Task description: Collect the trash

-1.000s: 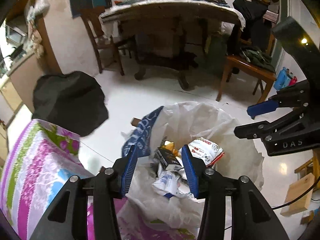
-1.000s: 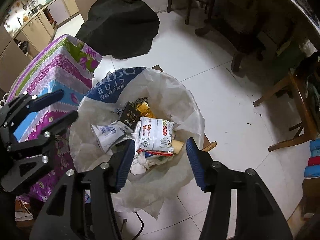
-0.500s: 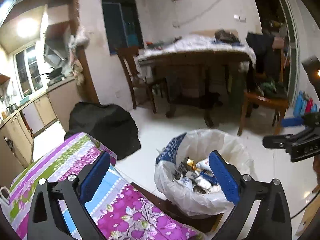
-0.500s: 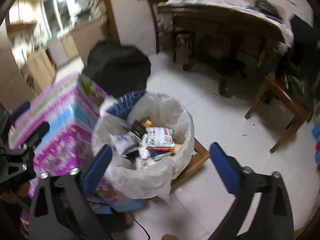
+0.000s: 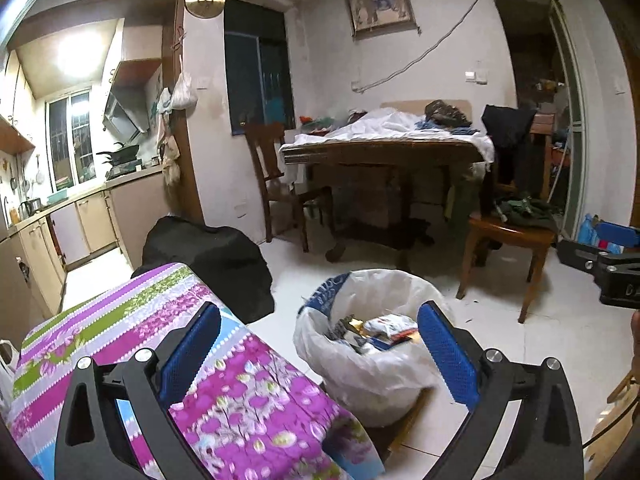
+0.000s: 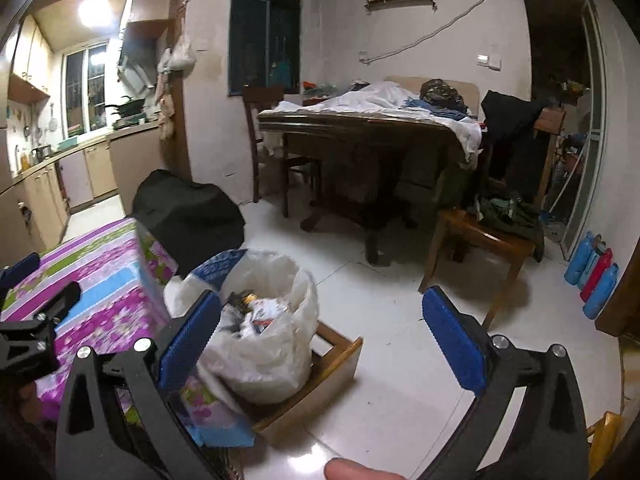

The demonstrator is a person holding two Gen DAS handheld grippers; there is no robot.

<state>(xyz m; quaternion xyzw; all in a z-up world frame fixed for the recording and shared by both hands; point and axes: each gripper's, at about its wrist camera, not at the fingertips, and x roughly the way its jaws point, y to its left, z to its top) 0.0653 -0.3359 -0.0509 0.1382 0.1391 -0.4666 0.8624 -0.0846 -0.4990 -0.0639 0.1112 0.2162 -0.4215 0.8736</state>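
Note:
A trash bin lined with a white plastic bag (image 5: 372, 376) stands on the floor beside a table with a flowered purple cloth (image 5: 240, 400). Wrappers and packets (image 5: 384, 330) fill it. It also shows in the right wrist view (image 6: 264, 356), sitting in a wooden frame (image 6: 336, 364). My left gripper (image 5: 318, 354) is open and empty, held back above the cloth and bin. My right gripper (image 6: 322, 344) is open and empty, above and behind the bin. The right gripper's body shows at the right edge of the left wrist view (image 5: 608, 264).
A black bag (image 5: 208, 260) lies on the floor behind the flowered table. A dark wooden dining table (image 5: 392, 160) with chairs (image 5: 508, 236) stands further back. Blue and red bottles (image 6: 596, 276) stand by the right wall. Kitchen counters (image 5: 72, 220) run along the left.
Both grippers have pulled up and back from over the bin and opened wider. The views tilted up from the bin's contents to the whole room.

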